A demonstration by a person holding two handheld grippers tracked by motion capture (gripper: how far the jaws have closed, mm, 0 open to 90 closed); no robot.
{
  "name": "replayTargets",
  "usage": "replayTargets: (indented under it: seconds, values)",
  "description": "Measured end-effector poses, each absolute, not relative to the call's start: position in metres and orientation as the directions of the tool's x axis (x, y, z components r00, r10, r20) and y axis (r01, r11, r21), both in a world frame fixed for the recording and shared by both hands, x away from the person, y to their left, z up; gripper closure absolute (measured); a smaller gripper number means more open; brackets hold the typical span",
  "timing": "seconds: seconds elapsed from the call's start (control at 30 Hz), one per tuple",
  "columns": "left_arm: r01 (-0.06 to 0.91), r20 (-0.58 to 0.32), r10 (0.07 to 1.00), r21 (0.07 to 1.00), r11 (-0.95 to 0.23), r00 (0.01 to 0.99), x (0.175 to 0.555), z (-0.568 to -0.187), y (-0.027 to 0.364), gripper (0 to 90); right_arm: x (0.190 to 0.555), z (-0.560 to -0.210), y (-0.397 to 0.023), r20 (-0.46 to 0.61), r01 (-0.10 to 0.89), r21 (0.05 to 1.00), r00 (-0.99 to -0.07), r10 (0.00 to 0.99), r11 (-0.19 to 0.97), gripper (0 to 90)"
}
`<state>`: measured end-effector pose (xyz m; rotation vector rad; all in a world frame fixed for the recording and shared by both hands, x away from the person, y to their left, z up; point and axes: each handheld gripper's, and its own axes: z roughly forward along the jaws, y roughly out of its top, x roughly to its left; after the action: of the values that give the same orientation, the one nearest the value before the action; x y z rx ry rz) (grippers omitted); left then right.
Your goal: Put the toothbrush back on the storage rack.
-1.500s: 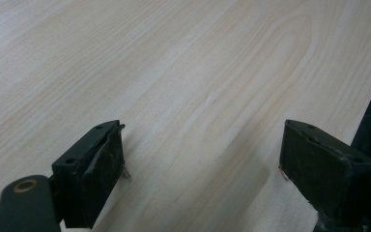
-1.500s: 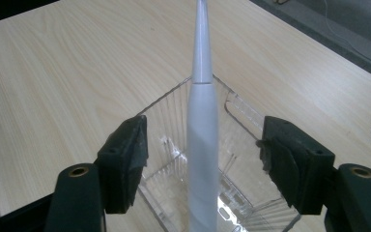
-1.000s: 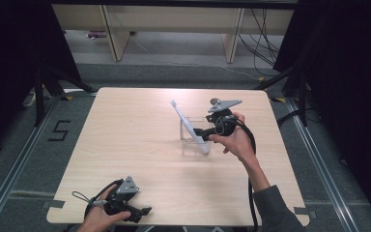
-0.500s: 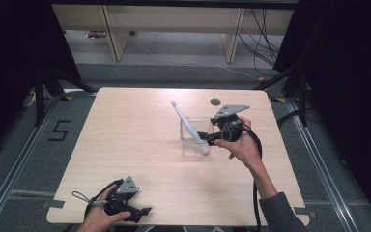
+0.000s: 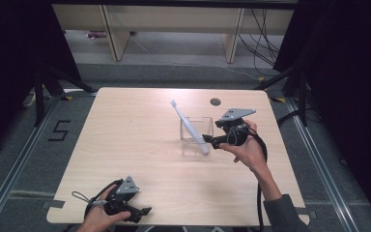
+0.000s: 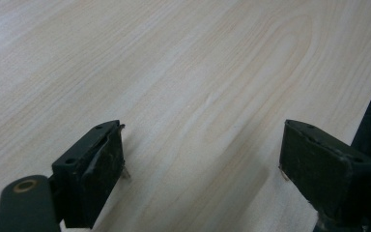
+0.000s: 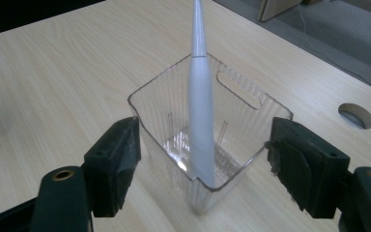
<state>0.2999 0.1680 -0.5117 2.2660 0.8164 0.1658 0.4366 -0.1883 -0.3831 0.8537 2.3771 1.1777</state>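
Toothbrush, white plastic (image 7: 200, 121), leans in the clear ribbed plastic cup (image 7: 232, 140) mid-worktop (image 5: 135, 145). I hold my right claw (image 7: 203, 164) open beside it; I'd retreat straight back. Left claw (image 6: 203, 169) rests open.

- Grippers I hold: two, my left gripper (image 5: 142, 211) and right gripper (image 5: 206, 140).
- Toothbrush (image 5: 189, 126): one.
- Clear plastic bin (image 5: 196, 137): one.
- Wooden table (image 5: 135, 140): one.
- Cable hole (image 5: 215, 102): one.

White toothbrush (image 7: 200, 116), clear ribbed bin (image 7: 244, 104)
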Motion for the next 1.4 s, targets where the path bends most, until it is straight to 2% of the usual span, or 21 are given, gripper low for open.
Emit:
replayTargets:
  seconds: [0.63, 0.67, 0.8, 0.93, 0.97, 1.33, 1.4]
  values:
    - [0.501, -0.096, 0.597, 0.658, -0.562, 0.796, 0.301, -0.511, 0.169, 15.1, 0.422, -0.381, -0.203, -0.043, 0.364, 0.812, -0.743, 0.668, 0.456, 25.9]
    - [0.508, -0.111, 0.600, 0.666, -0.547, 0.792, 0.300, -0.512, 0.168, 15.2, 0.420, -0.382, -0.203, -0.018, 0.385, 0.812, -0.735, 0.678, 0.439, 25.8]
    - [0.507, -0.112, 0.599, 0.666, -0.547, 0.793, 0.300, -0.512, 0.168, 15.1, 0.420, -0.383, -0.207, -0.048, 0.367, 0.808, -0.738, 0.673, 0.460, 25.1]
    - [0.501, -0.097, 0.596, 0.658, -0.562, 0.797, 0.300, -0.511, 0.169, 15.1, 0.416, -0.384, -0.208, -0.017, 0.397, 0.806, -0.726, 0.688, 0.439, 24.4]
    - [0.504, -0.105, 0.598, 0.663, -0.554, 0.795, 0.300, -0.511, 0.168, 15.2, 0.417, -0.385, -0.209, -0.041, 0.370, 0.814, -0.732, 0.680, 0.447, 24.2]
    - [0.507, -0.111, 0.599, 0.665, -0.548, 0.793, 0.300, -0.511, 0.168, 15.1, 0.403, -0.390, -0.211, -0.017, 0.401, 0.804, -0.723, 0.691, 0.440, 22.7]
    - [0.508, -0.112, 0.599, 0.666, -0.547, 0.793, 0.300, -0.511, 0.168, 15.2, 0.403, -0.391, -0.212, -0.037, 0.383, 0.803, -0.732, 0.680, 0.456, 22.6]
